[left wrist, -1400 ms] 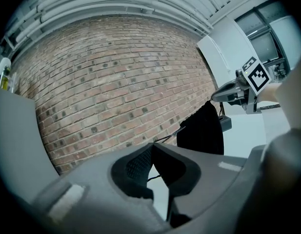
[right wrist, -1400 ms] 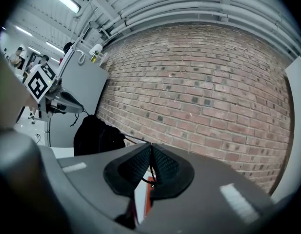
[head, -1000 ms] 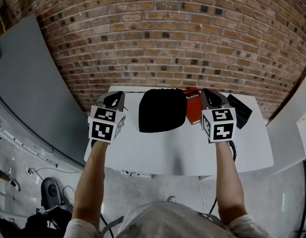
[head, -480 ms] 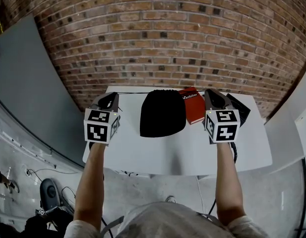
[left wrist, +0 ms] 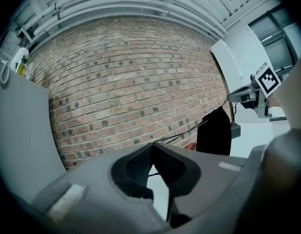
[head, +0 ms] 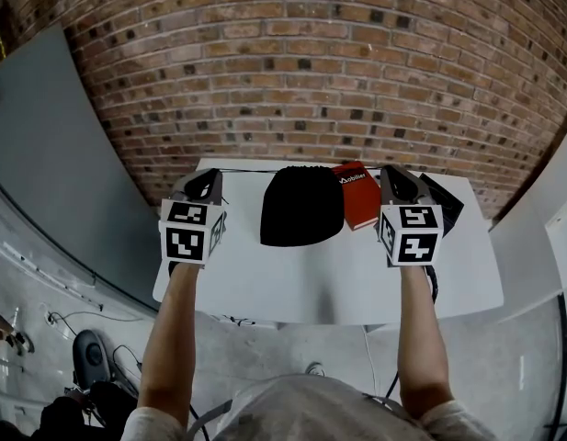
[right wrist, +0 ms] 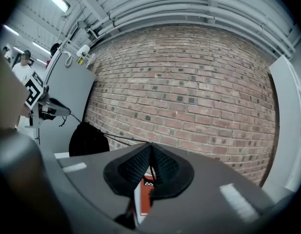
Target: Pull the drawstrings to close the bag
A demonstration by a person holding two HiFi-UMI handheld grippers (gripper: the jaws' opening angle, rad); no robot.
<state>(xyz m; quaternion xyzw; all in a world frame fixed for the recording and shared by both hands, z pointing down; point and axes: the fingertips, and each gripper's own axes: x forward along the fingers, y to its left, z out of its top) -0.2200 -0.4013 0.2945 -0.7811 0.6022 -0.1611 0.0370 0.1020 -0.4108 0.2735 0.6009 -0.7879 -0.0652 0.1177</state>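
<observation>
- Two grips: left claw [left wrist: 151, 145] and right claw [right wrist: 150, 145] each pinch a thin drawstring [left wrist: 189, 130] of the black bag [head: 301, 208].
- Cords barely traceable in head view.
- Red box [head: 359, 205] edge hidden behind right claw.

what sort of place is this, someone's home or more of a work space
Most likely an industrial-style lab or workshop room rather than a home: a bare brick wall, exposed ceiling pipes, and a plain white table set beside a grey partition panel.

lt: bright, even, o/head | shad: soft | lens: heavy fisheye, dark corners
</observation>
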